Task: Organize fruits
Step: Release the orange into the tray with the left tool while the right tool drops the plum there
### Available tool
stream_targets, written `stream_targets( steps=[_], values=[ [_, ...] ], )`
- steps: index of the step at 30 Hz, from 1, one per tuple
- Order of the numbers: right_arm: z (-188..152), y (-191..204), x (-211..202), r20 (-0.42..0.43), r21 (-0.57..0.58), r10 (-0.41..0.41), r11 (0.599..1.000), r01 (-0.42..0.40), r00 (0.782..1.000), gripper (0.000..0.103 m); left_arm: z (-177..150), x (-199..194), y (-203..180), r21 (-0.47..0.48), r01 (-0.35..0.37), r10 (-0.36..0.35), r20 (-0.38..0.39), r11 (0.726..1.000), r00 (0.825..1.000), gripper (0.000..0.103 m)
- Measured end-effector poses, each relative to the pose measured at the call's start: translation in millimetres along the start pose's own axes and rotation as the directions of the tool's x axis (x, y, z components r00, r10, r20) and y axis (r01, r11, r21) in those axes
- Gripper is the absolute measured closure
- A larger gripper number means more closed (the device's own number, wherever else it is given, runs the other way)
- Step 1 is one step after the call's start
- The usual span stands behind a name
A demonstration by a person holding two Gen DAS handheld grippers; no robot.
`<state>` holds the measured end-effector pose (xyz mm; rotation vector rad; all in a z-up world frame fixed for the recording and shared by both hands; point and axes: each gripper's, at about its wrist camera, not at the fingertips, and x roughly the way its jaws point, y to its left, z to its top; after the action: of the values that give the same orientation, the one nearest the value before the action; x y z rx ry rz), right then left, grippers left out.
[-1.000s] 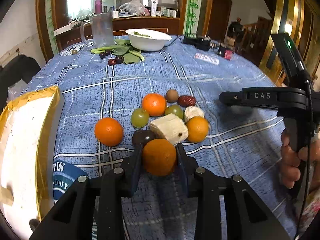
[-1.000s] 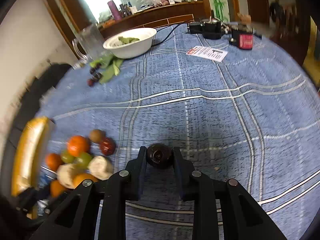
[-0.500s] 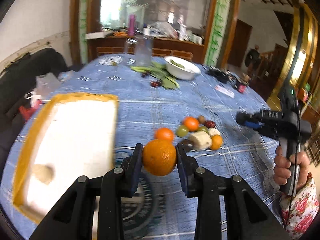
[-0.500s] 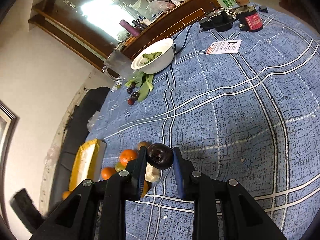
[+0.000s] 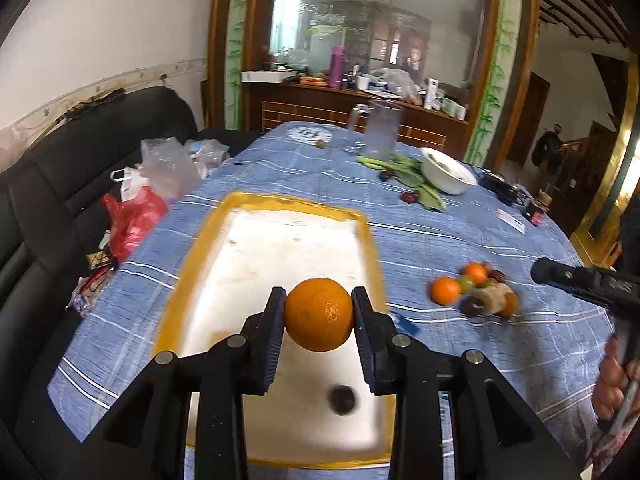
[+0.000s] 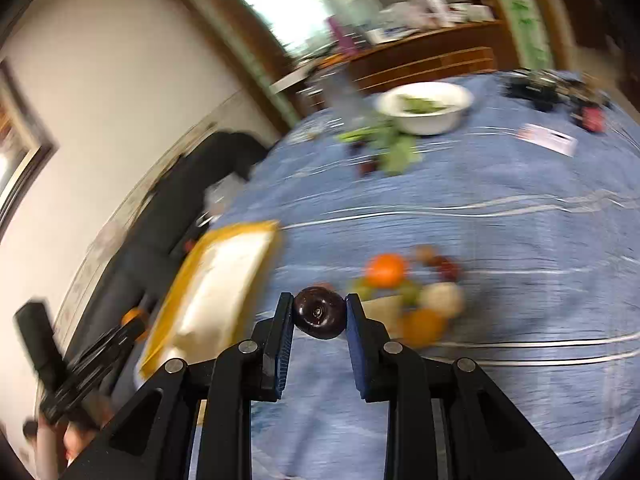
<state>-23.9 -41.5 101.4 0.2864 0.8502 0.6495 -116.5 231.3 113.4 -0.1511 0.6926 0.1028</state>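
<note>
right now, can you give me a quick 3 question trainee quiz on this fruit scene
1. What does the left gripper hold?
2. True or false: the right gripper is open and holds nothing.
3. Which already lies in the yellow-rimmed tray? A) a green grape B) a small dark fruit C) a white bowl

Key:
1. An orange, clamped between its pads above the tray.
2. False: it is shut on a dark round fruit.
3. B. The white bowl sits far back on the blue tablecloth.
</note>
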Motion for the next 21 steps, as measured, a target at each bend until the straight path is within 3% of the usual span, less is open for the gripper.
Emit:
stream_targets(
  steps=[2,4,8,13,21],
  values=[
    [-1.0,13.0,6.1,-0.015,-0.018,0.015,1.000,-0.016,1.000,0.075,4.0,6.3,9.9,0.000,-0.012,0.012,-0.008,1.000,1.000,0.071],
    [-6.8,53.5,37.6,-0.080,-0.066,0.049,0.996,-0.055,0.996,0.075,7.9,16.9,23.8,-0.018,-0.014,0.014,-0.036,1.000,0.999,0.071],
    [-18.4,90.5,81.3,-0.160,-0.107,0.059,0.991,-0.077,0.985,0.075,11.4,41.2,49.2,-0.081,0.007,-0.016,-0.107,0.997,0.994,0.071],
    [-31.4,119.6,126.9,-0.225,-0.185,0.011,0.981,-0.054,0.974,0.075,15.0,77.8,63.3,-0.135,0.012,-0.040,-0.200,0.991,0.979,0.071],
    [-48.9,134.9,171.0,-0.281,-0.292,-0.081,0.956,-0.005,0.956,0.075,13.1,111.6,71.2,-0.160,-0.005,-0.039,-0.272,0.987,0.962,0.071]
  ],
)
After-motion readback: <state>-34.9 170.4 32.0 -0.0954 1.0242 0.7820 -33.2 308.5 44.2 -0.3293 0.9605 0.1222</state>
